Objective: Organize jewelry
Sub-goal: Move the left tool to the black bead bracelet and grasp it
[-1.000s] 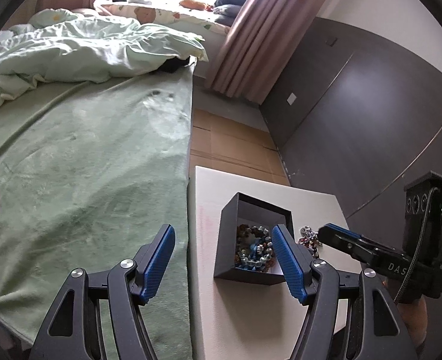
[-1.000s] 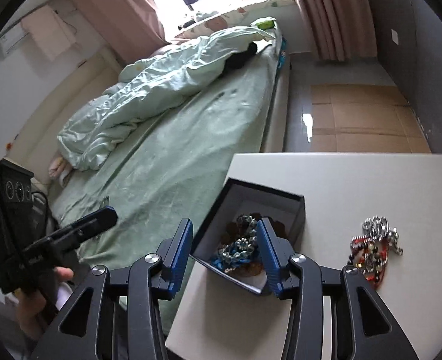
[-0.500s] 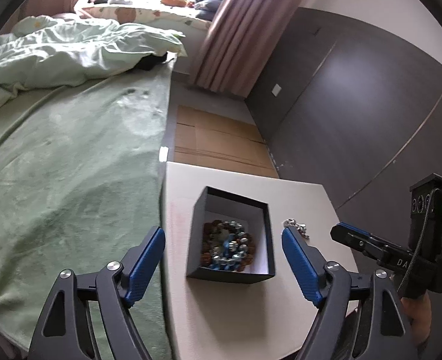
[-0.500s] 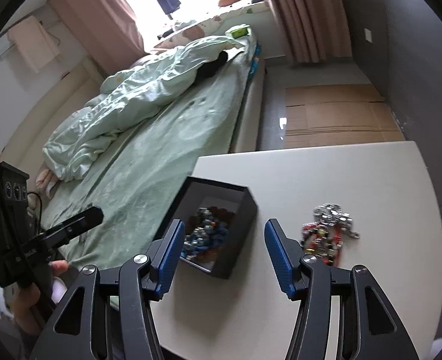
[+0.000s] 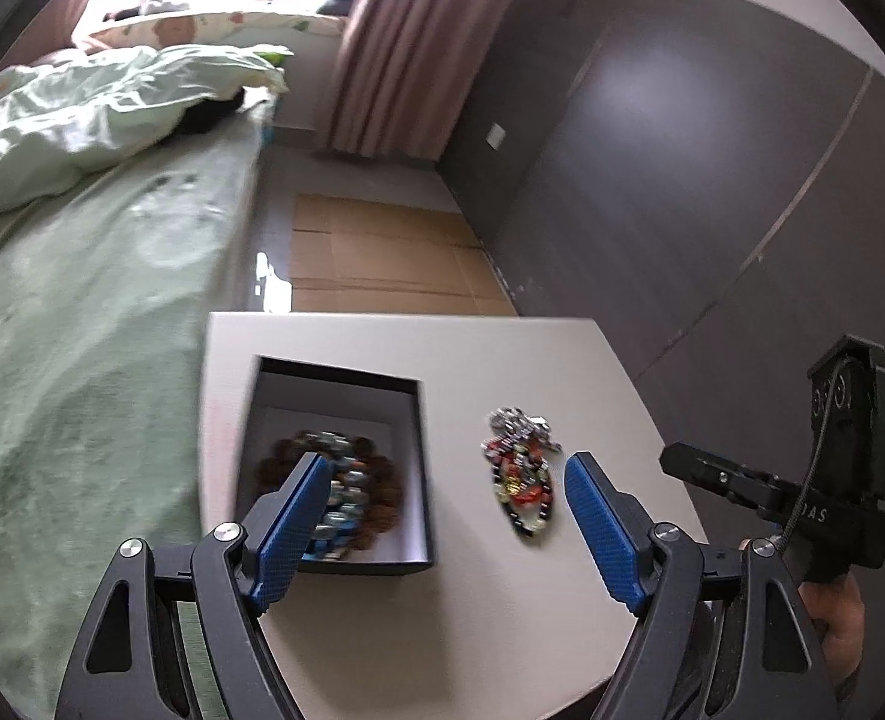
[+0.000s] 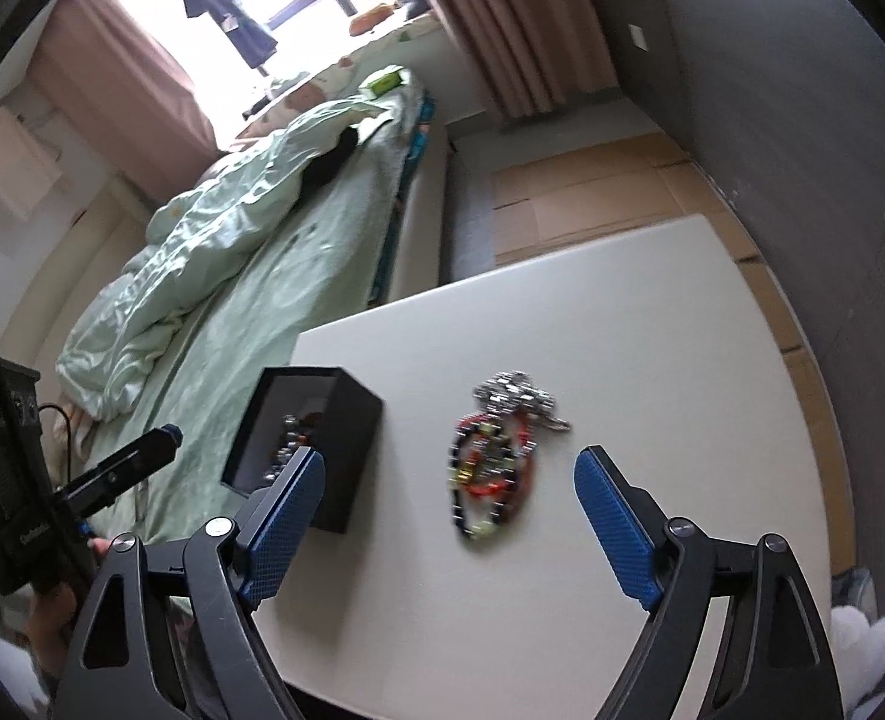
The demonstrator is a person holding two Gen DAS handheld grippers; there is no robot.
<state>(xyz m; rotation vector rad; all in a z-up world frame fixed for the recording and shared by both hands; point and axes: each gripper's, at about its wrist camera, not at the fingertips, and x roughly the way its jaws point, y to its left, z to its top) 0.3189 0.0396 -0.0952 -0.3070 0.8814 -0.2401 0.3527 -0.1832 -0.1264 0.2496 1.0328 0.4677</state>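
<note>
Two lots of jewelry show here: one heap of beaded bracelets (image 5: 337,489) already lying inside the open black box (image 5: 421,468), and a second tangle of bracelets (image 6: 493,456) loose on the white table (image 6: 652,360), just beside the box but apart from it, with a silvery chain bunch (image 6: 514,399) at its far end and red, black and pale beads nearer the camera. The right gripper (image 6: 448,516) hangs above the table with the loose tangle lying between its blue fingers (image 6: 613,525) in view; its jaws have just been opening and stand wide, pressing on nothing. The left gripper (image 5: 442,525) is likewise spread wide and empty, one finger in front of the box, the other on the far side of the loose tangle. I judge the loose pile to be light, limp and slippery: strung beads will sag and trail if caught by one strand, and round beads may roll out from between flat pads. The better hold is probably across the thick middle of the bundle, where several loops overlap, so the whole lot lifts together. The thin chain end looks a poor place to pinch, and it may snag or dangle over the box rim when carried across.
</note>
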